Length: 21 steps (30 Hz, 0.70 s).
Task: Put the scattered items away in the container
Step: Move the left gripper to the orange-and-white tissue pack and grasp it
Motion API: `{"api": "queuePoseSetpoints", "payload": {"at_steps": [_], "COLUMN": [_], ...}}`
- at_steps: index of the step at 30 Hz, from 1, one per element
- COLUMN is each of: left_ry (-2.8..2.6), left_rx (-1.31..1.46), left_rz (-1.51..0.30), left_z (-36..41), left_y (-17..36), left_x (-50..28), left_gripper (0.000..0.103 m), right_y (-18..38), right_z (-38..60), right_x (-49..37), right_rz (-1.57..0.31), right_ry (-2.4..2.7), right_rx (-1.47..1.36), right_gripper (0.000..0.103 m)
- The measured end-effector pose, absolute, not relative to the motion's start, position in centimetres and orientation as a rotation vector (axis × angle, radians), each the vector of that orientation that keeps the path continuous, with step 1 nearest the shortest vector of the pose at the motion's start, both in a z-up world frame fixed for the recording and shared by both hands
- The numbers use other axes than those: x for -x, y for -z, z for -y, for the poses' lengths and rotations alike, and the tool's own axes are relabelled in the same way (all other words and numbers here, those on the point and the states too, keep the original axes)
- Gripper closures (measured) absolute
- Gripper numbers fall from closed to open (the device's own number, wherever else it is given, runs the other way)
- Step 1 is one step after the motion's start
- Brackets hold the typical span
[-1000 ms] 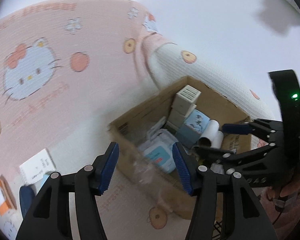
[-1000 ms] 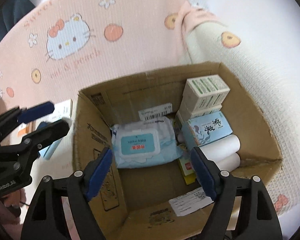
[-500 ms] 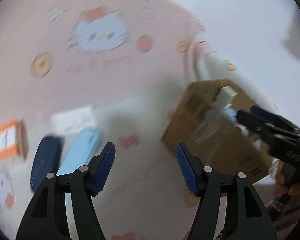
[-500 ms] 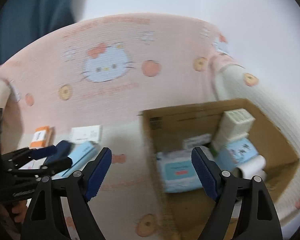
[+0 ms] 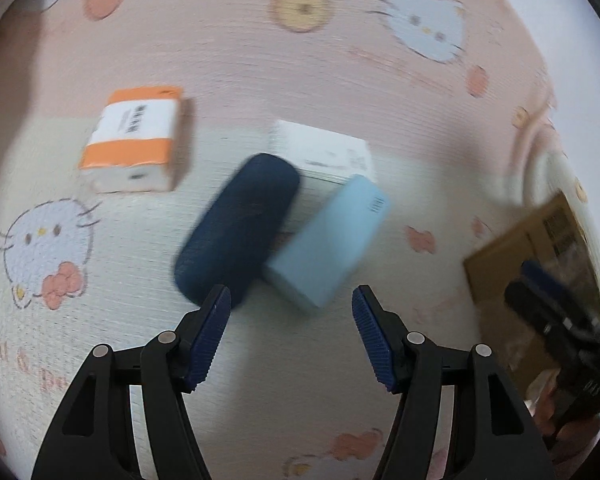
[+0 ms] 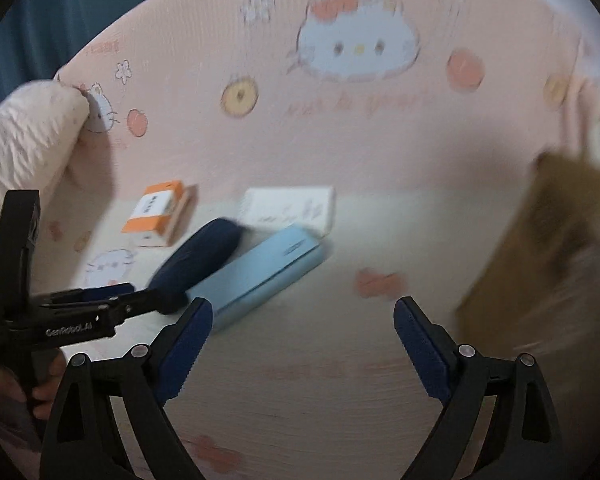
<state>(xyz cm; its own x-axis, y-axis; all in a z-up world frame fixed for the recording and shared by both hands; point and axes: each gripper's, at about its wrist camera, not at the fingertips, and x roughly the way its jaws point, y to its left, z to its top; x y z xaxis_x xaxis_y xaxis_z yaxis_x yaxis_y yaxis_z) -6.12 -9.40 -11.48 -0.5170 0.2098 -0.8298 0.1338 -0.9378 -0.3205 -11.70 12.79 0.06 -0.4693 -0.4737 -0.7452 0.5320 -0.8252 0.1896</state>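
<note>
A dark blue oval case (image 5: 238,226) (image 6: 198,258), a light blue box (image 5: 328,240) (image 6: 266,272), a white box (image 5: 324,156) (image 6: 288,208) and an orange-and-white pack (image 5: 134,138) (image 6: 156,212) lie on the patterned bedding. My left gripper (image 5: 291,334) is open and empty, just short of the dark case and light blue box; it also shows in the right wrist view (image 6: 112,300). My right gripper (image 6: 302,344) is open and empty, nearer than the light blue box. The cardboard box (image 5: 540,248) (image 6: 540,248) is at the right, blurred.
Pink Hello Kitty bedding (image 6: 356,44) rises behind the items. A pale fluffy cushion (image 6: 24,136) lies at the far left. My right gripper shows at the right edge of the left wrist view (image 5: 548,304), by the cardboard box.
Both grippers have swung left, away from the cardboard box and toward the scattered items. The box has slid to the right edge of both views. Both stay open and empty.
</note>
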Motion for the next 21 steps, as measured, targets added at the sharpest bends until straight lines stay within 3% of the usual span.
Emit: {"api": "queuePoseSetpoints", "payload": {"at_steps": [10,21], "left_ry": [-2.849,-2.951], "left_rx": [1.483,1.389], "left_rz": [0.748,0.916], "left_z": [17.9,24.9], "left_y": [11.9,14.0], "left_x": [7.8,10.7], "left_gripper": [0.036,0.036], "right_y": [3.4,4.2], "right_z": [-4.7,3.4], "right_x": [15.5,17.7], "right_rz": [-0.014,-0.106], "right_ry": [2.110,2.001], "right_rx": [-1.138,-1.067], "right_gripper": [0.011,0.011]}}
